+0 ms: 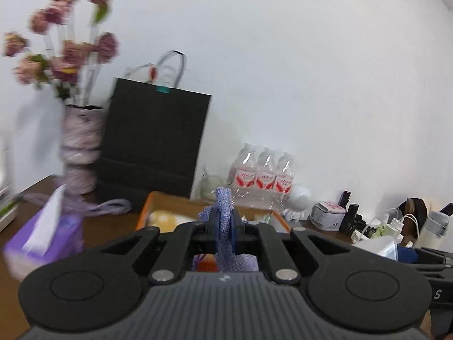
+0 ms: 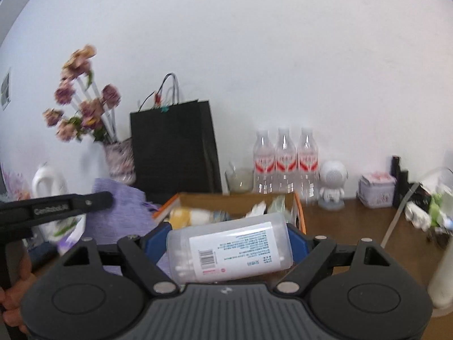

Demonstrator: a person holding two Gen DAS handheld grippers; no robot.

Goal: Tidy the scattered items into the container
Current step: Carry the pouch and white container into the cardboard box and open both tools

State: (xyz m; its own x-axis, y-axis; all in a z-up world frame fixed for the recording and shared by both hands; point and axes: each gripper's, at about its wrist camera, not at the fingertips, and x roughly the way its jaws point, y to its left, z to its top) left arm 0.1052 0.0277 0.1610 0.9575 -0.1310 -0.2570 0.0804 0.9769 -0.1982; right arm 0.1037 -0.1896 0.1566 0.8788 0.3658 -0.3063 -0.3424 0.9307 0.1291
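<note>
- My left gripper [image 1: 223,223] has its jaws pinched nearly together on a blue woven cloth [image 1: 225,204]; a bunched end sticks up above the pads and the rest hangs down below them.
- My right gripper [image 2: 229,243] has its jaws spread wide around a clear plastic jar [image 2: 229,250], lying on its side across them, white label with a barcode facing up. The blue pads [image 2: 297,240] press on its two ends.
- The cardboard box [image 1: 170,201] with the orange rim stands on the brown worktop [image 2: 354,218], just beyond both grippers. It already holds a yellowish item [image 2: 181,215] and some pale wrappers [image 2: 260,208].
- Both held things are above the worktop, in front of the box's near edge, not inside it.
- Behind the box, against the white wall: a black paper bag [image 1: 153,141], three water bottles [image 2: 286,161] side by side, and a small white figurine [image 2: 332,184].
- A vase of pink flowers [image 1: 82,147] stands left of the bag; a purple tissue pack [image 1: 45,238] lies near it, blurred.
- From my right wrist view, my left gripper's black body shows at the left edge.
</note>
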